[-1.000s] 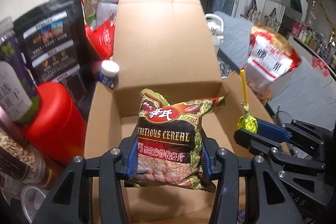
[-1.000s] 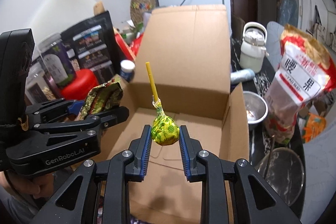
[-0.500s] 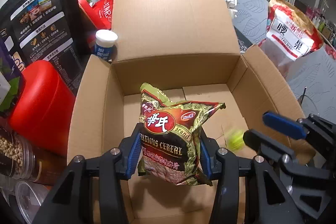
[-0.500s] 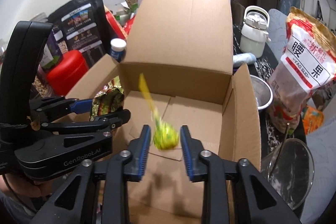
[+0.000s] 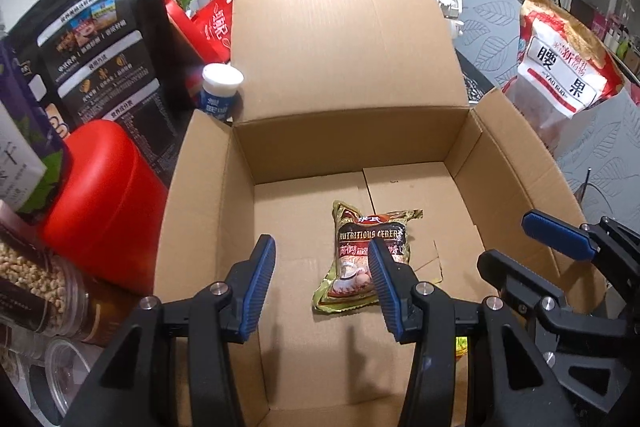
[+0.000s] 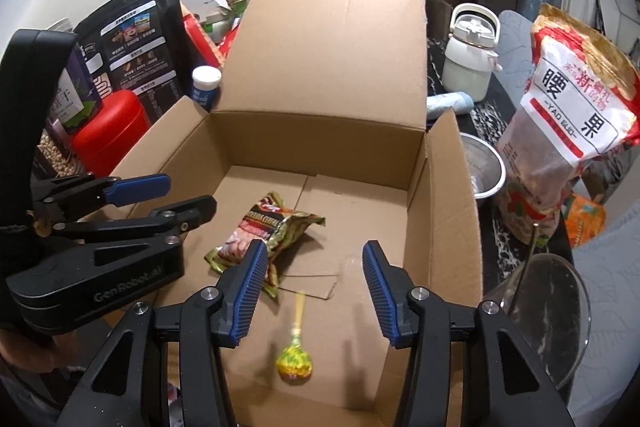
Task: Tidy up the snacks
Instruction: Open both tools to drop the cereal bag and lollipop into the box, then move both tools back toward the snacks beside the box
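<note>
Both drops look done: our right hand-held gripper hangs over the near end of the cardboard box, its jaws having just been opening, now moderately apart with nothing between them; the lollipop sits on the box floor right below, slightly blurred, so it may not have settled. Our left hand-held gripper is parted about the same and holds nothing; the cereal packet lies flat on the box floor beneath its right jaw, not pinched. In the right wrist view the packet is just beyond the lollipop, close but apart. So two snacks are in the box, most of its floor bare. Left to do, as we judge it: the items outside. Beside the left wall stand a red canister and a black pouch, with a small white-capped bottle by the far corner. Off to the right, on the table, stands a big red-and-white bag. Which of these count as snacks we can't confirm.
</note>
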### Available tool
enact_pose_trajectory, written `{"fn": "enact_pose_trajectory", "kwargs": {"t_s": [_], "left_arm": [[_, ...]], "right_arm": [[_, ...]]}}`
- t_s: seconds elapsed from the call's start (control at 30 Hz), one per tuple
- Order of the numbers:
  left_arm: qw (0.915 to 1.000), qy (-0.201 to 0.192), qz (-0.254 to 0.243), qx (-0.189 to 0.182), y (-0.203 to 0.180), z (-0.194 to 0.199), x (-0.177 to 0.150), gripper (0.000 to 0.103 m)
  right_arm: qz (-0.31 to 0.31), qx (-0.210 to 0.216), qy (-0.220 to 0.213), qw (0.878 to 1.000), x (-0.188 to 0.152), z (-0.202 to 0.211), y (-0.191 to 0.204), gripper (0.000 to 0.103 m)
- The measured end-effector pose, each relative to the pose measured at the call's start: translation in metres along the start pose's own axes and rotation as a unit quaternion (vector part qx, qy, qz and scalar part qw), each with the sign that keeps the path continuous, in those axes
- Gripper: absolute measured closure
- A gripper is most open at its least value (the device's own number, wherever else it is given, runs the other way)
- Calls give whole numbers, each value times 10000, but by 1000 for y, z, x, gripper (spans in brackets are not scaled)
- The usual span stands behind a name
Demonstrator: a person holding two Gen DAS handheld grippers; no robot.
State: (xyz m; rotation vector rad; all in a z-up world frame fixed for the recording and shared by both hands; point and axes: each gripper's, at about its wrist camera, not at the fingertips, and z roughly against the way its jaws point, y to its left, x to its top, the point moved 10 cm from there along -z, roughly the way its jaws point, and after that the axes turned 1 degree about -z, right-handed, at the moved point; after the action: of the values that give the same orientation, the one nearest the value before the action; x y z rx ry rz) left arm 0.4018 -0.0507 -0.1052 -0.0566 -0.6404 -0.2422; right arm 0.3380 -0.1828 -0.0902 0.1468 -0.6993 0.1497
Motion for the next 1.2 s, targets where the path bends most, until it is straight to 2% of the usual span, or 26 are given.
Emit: {"fn": "enact_pose_trajectory", "kwargs": {"t_s": [0.33, 0.53, 1.03, 1.07, 1.13, 1.2], "left_arm": [[9996, -265, 98, -24, 4, 34, -1, 55], [9983, -577, 121, 37, 7, 76, -2, 55], [9904, -1377, -65, -35, -3, 188, -10, 55], [9895, -1442, -66, -44, -4, 194, -11, 55], [9874, -1579, -91, -19, -5, 207, -14, 55], [9864, -1641, -102, 6, -6, 217, -17, 55]], "right_arm": [[35, 10, -311, 9995, 6, 35, 8, 54], [108, 117, -505, 9986, 7, 64, 23, 54], [339, 6, -1316, 9907, 5, 171, 52, 53], [343, -18, -1364, 9901, 3, 179, 53, 52], [366, -41, -1442, 9889, 1, 190, 54, 44], [379, -66, -1515, 9877, -2, 200, 56, 44]]}}
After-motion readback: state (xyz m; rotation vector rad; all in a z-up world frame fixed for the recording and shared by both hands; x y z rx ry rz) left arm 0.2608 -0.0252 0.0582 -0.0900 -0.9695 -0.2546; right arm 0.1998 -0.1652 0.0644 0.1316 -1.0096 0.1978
